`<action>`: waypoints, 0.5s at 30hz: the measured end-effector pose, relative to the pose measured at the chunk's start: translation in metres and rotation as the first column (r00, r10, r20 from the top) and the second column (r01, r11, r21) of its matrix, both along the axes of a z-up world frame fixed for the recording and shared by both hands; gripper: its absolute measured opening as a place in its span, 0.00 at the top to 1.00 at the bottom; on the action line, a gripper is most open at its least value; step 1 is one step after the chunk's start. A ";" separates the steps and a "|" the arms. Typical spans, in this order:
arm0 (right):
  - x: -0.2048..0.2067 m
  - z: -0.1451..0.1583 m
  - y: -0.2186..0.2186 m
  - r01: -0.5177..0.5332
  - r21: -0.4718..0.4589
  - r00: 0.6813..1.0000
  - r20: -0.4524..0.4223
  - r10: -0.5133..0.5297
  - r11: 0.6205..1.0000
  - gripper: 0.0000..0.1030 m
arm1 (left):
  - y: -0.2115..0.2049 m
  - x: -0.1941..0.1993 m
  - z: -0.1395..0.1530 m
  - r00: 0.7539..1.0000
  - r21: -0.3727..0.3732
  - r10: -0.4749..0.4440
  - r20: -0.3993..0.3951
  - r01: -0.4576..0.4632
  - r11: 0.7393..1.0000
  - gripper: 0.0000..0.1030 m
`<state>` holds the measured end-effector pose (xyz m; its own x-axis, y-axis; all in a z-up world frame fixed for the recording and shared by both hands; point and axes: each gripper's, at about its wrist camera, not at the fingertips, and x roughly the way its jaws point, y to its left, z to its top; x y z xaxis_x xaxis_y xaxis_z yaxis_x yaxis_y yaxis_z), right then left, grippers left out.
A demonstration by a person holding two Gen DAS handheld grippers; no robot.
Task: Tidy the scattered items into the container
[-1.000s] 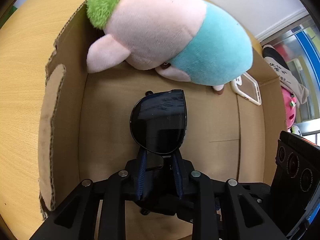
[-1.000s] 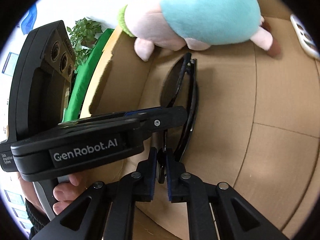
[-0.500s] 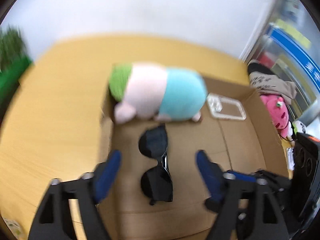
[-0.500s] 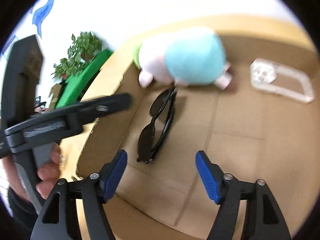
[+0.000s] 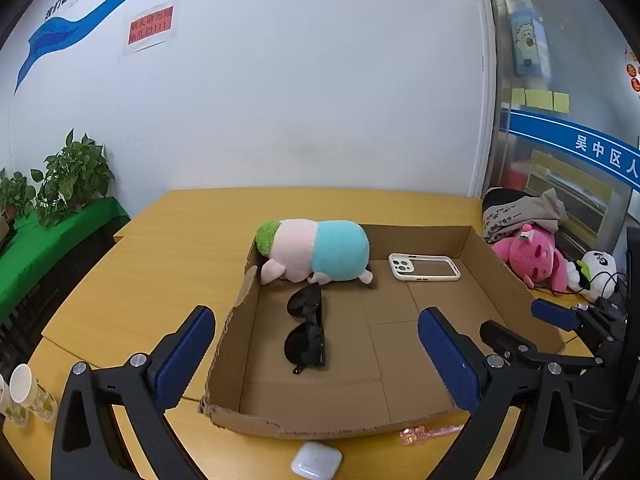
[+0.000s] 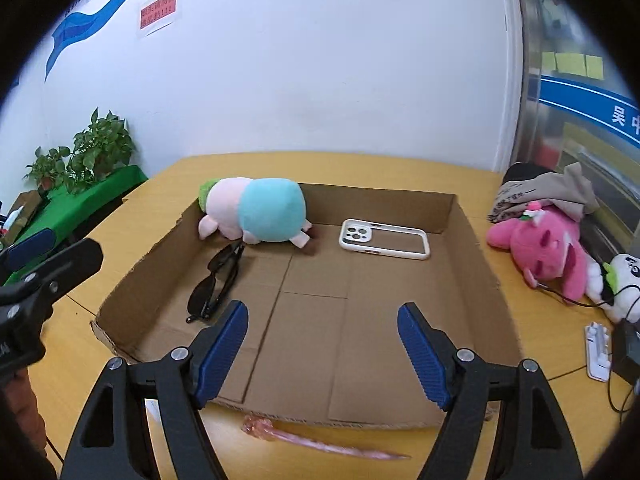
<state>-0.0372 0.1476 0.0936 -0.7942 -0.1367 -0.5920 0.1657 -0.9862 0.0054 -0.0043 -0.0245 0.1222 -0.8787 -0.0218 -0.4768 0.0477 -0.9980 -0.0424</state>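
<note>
- Wood table (image 5: 132, 280), white wall, open cardboard box (image 5: 492, 272) in the middle.
- Left gripper (image 5: 316, 360) and right gripper (image 6: 322, 344): jaws opening, nothing between them, both back above the box's near edge.
- In the box: sunglasses (image 5: 306, 330), plush (image 5: 316, 250), phone case (image 5: 424, 268).
- Left to do, just in front of the box: white earbud case (image 5: 316, 462), pink stick (image 6: 320, 442).
- Sunglasses lie ahead of the left gripper, clear of its pads.

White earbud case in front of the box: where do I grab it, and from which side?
Judging from the left wrist view, grip the white earbud case across its flat-lying rounded body, coming straight down. It lies on the table just outside the cardboard box front wall, with free space either side.
</note>
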 end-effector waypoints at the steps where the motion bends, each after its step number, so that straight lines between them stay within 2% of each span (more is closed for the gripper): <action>1: 0.002 0.000 0.002 0.004 0.005 1.000 -0.002 -0.004 1.000 0.25 | 0.001 0.003 0.000 1.000 0.002 0.003 0.001 -0.003 1.000 0.00; 7: 0.015 -0.002 0.010 0.015 0.011 1.000 -0.005 -0.015 1.000 0.25 | 0.008 0.015 -0.001 1.000 0.033 0.008 0.005 -0.008 0.999 0.00; 15: 0.021 -0.007 0.014 0.043 0.003 0.999 0.002 -0.043 0.999 0.25 | 0.021 0.023 -0.003 1.000 0.024 -0.016 0.010 0.016 1.000 0.00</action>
<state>-0.0159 0.1618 0.0865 -0.7981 -0.1012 -0.5940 0.1234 -0.9923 0.0032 0.0185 -0.0039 0.1189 -0.8738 0.0042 -0.4862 0.0321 -0.9973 -0.0663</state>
